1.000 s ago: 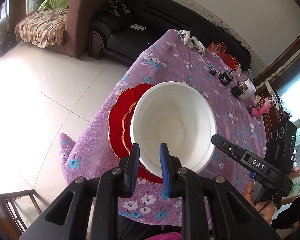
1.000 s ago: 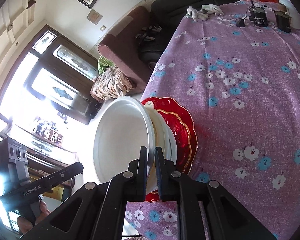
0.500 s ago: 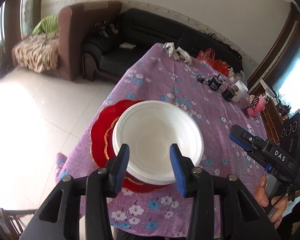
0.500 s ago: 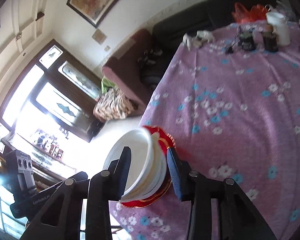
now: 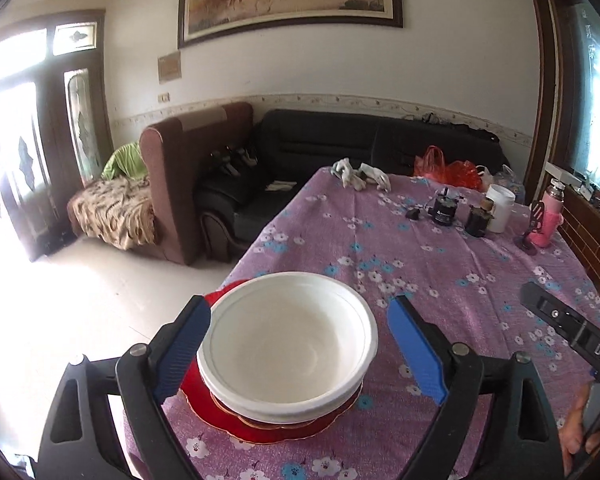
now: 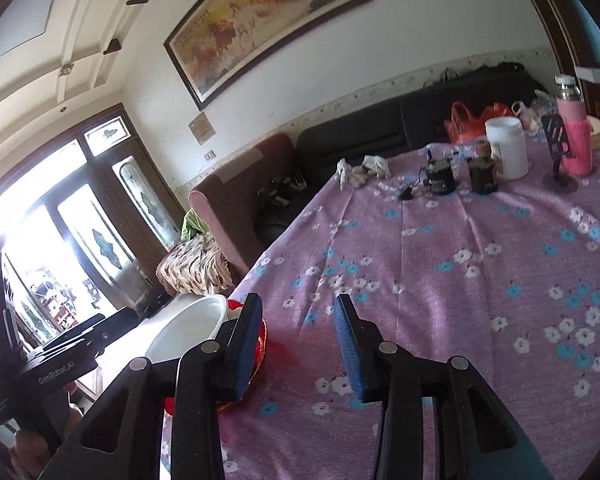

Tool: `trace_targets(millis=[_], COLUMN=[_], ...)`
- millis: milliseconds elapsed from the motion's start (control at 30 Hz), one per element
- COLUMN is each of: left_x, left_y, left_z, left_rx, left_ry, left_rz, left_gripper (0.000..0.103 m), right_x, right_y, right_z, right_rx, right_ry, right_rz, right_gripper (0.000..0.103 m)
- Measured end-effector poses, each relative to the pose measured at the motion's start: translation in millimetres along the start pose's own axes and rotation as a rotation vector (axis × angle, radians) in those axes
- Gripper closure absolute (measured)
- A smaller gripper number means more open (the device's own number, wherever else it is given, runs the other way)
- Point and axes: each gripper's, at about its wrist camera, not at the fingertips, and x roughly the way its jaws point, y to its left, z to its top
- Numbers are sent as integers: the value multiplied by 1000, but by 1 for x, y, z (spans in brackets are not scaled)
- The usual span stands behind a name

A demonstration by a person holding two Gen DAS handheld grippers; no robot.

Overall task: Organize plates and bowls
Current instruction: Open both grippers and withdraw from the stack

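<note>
both grippers back off white bowl [image 5: 288, 344], left gripper [image 5: 300, 350] just widened, right gripper [image 6: 298, 344] released, both empty

Left gripper [image 5: 300, 350] jaws just opened wide, right gripper [image 6: 298, 346] partly open, both empty, angled slightly down.

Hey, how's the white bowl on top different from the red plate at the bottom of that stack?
The white bowl is deep with plain, smooth walls; the red plate is flat with a scalloped, gold-trimmed edge. The bowl sits on top of the stack, while the plate lies on the purple floral tablecloth beneath everything. The bowl's inside is fully visible; only the plate's rim peeks out. Both are round, upright, and free of either gripper.
</note>
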Motion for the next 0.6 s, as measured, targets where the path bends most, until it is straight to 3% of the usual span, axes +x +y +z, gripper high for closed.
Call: trace_targets(millis=[100,600], left_x=[-1,-4], left_y=[-2,18], left_z=[-3,-8], left_rx=[-13,-88], left_ry=[-11,-53], left_rz=[3,29], left_gripper=[3,0], right_x=[-7,6], right_y=[-4,3], right_z=[-3,-13], right_rx=[-5,-26], right_ry=[-24,0], right_rz=[17,48], right_gripper=[62,62])
